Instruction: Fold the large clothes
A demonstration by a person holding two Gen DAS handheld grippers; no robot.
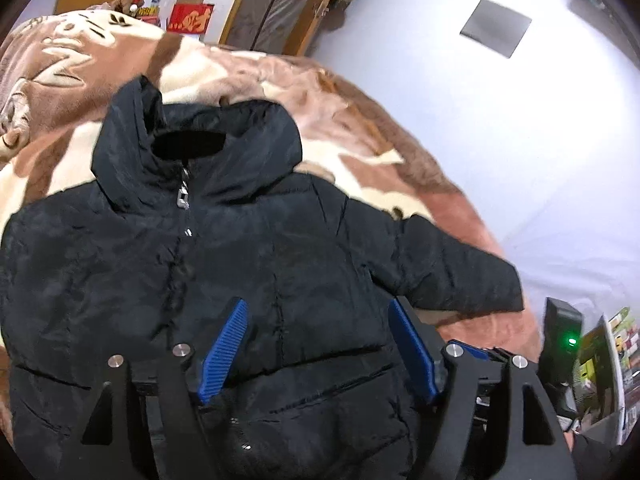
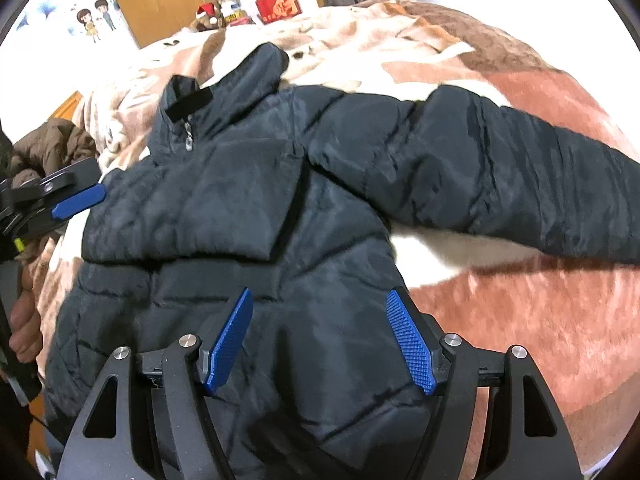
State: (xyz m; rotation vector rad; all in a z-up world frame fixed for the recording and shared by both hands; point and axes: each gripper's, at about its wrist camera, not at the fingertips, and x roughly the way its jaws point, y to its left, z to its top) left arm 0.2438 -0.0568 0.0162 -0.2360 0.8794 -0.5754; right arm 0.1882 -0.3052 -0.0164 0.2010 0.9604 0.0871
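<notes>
Left gripper (image 1: 316, 344): jaws gaping wide, gripping nothing — hovering over the jacket's lower front.
Right gripper (image 2: 320, 340): likewise spread apart, holding nothing.
Black puffer jacket (image 2: 248, 200): lying zipped on the patterned blanket (image 2: 540, 320) — one sleeve stretching outward.

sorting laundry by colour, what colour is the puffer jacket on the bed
Black puffer jacket; the right wrist view shows it best, spread on the blanket.

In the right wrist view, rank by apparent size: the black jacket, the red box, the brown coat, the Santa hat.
1. black jacket, by far the largest.
2. brown coat, partly cut off at the left edge.
3. red box.
4. Santa hat.
The box and hat sit far back, so their true size is unsure.
</notes>
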